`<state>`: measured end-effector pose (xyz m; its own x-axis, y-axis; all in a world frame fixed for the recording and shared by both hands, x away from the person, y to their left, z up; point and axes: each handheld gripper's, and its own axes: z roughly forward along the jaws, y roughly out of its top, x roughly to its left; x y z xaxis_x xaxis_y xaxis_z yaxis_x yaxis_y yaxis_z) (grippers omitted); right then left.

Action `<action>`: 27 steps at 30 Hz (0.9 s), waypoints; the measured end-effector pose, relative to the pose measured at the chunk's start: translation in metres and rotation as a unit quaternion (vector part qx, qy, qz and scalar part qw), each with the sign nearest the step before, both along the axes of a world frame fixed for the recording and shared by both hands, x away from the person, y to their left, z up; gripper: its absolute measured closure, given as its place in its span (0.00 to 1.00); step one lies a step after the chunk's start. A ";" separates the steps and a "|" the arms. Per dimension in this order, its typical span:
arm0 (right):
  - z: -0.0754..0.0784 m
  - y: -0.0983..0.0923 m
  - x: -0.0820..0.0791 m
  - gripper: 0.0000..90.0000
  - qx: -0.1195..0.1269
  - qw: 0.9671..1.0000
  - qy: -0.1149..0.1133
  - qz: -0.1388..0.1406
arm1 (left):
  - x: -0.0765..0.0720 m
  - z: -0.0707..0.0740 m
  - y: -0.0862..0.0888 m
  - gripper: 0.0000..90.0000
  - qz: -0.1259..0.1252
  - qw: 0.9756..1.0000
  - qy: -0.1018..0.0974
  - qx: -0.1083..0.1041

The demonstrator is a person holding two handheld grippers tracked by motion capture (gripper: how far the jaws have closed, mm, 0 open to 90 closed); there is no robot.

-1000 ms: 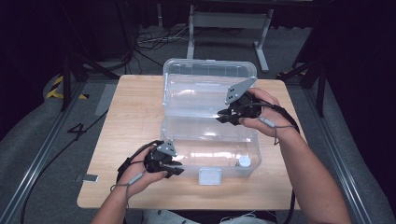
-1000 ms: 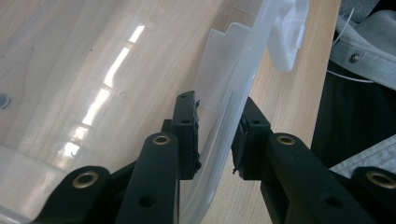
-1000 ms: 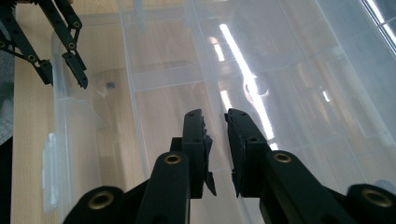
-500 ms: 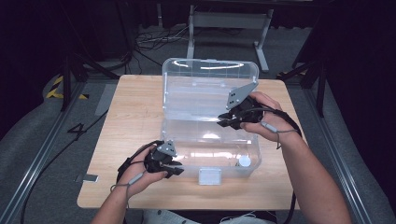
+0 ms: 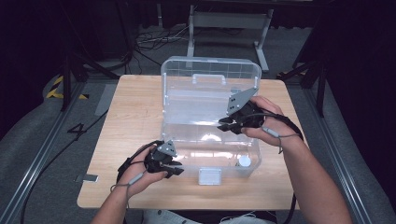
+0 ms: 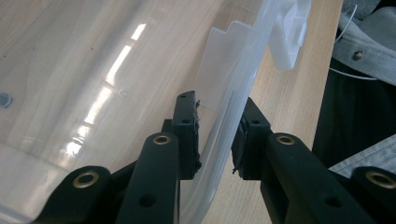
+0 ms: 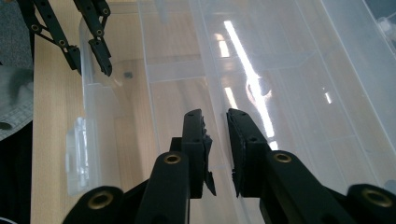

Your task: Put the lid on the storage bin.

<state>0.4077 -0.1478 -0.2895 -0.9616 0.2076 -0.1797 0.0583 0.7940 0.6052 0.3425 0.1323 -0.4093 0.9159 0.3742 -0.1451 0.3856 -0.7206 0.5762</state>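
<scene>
A clear plastic box [image 5: 187, 144] stands on the wooden table [image 5: 135, 107] with its lid [image 5: 210, 79] raised upright at the back. My left gripper [image 5: 175, 168] is at the box's front left corner. Its jaws straddle the front rim [image 6: 219, 140], one pad inside the box and one outside, closed on it. My right gripper [image 5: 224, 123] reaches in from the right at the back of the box, its pads [image 7: 198, 140] closed on the clear rear edge where the lid meets the box. The left gripper [image 7: 88, 51] also appears far off in the right gripper view.
A white latch [image 5: 209, 176] hangs on the box's front wall, close to the table's front edge. A small white round piece [image 5: 244, 162] lies in the box's right front corner. Cables [image 5: 154, 42] and a metal frame [image 5: 229, 21] lie beyond the table.
</scene>
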 end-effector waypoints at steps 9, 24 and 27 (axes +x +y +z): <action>-0.002 -0.001 -0.006 0.86 -0.001 1.000 0.001 0.006 | 0.000 0.000 0.000 0.82 0.000 1.000 0.000 0.001; -0.006 -0.001 -0.017 0.85 -0.004 1.000 0.002 0.014 | 0.000 0.000 0.000 0.82 0.001 1.000 0.000 0.002; -0.007 -0.001 -0.017 0.85 -0.004 1.000 0.004 0.016 | 0.000 0.000 0.000 0.82 0.000 1.000 0.000 0.003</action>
<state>0.3903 -0.1489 -0.2964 -0.9690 0.1756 -0.1737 0.0376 0.8001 0.5987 0.3424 0.1319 -0.4091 0.9157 0.3756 -0.1431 0.3862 -0.7233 0.5725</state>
